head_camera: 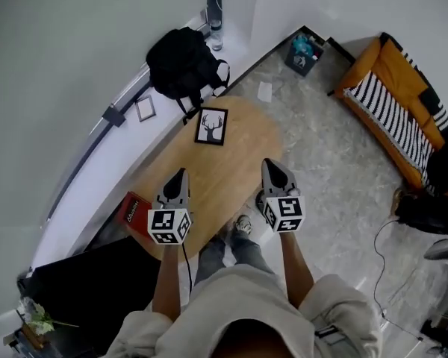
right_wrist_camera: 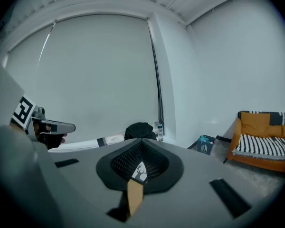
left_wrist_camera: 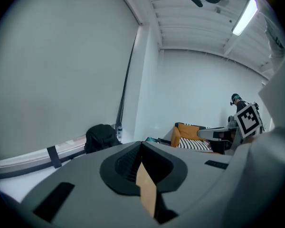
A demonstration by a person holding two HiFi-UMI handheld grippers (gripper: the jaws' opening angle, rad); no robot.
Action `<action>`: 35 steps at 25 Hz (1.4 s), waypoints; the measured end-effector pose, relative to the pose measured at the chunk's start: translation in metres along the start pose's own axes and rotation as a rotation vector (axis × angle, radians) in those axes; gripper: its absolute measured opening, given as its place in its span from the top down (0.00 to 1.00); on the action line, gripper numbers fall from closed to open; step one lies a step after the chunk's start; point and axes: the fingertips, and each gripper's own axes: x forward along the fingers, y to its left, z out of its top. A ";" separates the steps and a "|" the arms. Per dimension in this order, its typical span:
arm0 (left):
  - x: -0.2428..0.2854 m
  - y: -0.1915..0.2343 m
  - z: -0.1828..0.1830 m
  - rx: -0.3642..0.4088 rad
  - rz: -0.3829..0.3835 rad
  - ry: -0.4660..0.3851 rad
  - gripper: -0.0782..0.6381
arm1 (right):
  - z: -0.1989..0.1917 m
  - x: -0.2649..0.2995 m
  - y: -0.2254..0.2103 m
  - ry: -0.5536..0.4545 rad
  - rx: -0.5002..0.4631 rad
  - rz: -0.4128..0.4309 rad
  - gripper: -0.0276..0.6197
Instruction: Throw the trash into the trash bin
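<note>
In the head view, the left gripper [head_camera: 181, 174] and right gripper [head_camera: 272, 164] hang side by side over the oval wooden table [head_camera: 243, 151] at centre frame. Each gripper's own view shows its jaws pressed together with nothing between them. The trash bin [head_camera: 305, 53] stands on the floor at upper right of centre, against the wall. A white paper [head_camera: 265, 91] lies on the floor between the bin and the table. A picture frame [head_camera: 211, 125] lies on the table's far end, below a black backpack [head_camera: 183, 62].
</note>
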 end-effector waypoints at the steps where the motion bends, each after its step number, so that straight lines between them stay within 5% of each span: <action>1: -0.003 -0.002 0.013 0.012 0.006 -0.019 0.87 | 0.012 -0.005 -0.002 -0.020 -0.005 0.001 0.91; 9: -0.021 -0.002 0.077 0.076 0.022 -0.113 0.87 | 0.079 -0.030 -0.009 -0.111 -0.078 -0.009 0.91; 17: -0.019 0.004 0.109 0.060 0.036 -0.162 0.87 | 0.102 -0.042 -0.017 -0.115 -0.151 -0.035 0.91; 35: -0.010 0.006 0.112 0.064 0.017 -0.159 0.87 | 0.122 -0.030 -0.012 -0.137 -0.157 -0.051 0.91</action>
